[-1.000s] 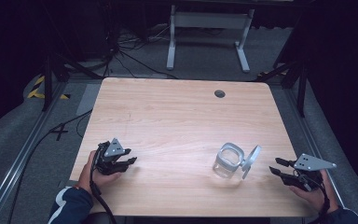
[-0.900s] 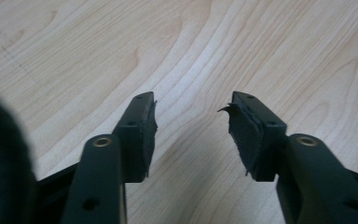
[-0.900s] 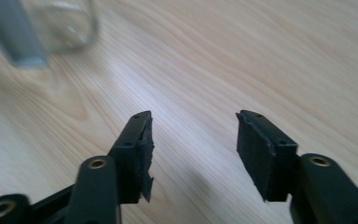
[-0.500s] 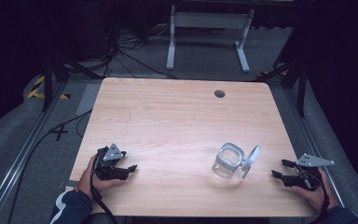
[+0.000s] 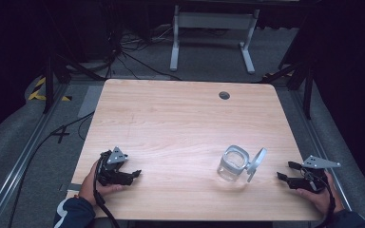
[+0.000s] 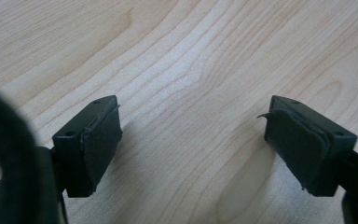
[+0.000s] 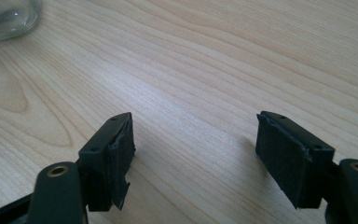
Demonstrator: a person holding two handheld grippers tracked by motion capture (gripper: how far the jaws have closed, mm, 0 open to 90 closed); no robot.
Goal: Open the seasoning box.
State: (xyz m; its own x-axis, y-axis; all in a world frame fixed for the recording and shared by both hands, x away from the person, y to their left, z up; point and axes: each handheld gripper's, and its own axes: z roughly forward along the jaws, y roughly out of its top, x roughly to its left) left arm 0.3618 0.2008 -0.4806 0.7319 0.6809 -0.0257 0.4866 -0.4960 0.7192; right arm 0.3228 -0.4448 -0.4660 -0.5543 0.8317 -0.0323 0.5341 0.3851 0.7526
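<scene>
A clear glass jar (image 5: 233, 164) stands on the wooden table (image 5: 171, 123), right of middle, with its hinged lid (image 5: 256, 161) swung open to the right. In the right gripper view a corner of the jar (image 7: 4, 16) lies at the top left. My left gripper (image 5: 134, 175) rests near the front left corner, far from the jar. Its jaws have just been opening and stand open over bare wood (image 6: 193, 135). My right gripper (image 5: 285, 170) lies by the front right edge, a short way right of the lid. Its jaws have also just been opening and are open with nothing between them (image 7: 196, 144).
A dark cable hole (image 5: 224, 95) sits near the table's far edge. Behind the table, a grey metal stand (image 5: 211, 28) and loose cables (image 5: 123, 52) lie on the floor. Rails run along both sides of the table.
My right gripper has sunk a little toward the table by its right edge. My left gripper has shifted slightly toward the near edge. The jar has stayed put.
</scene>
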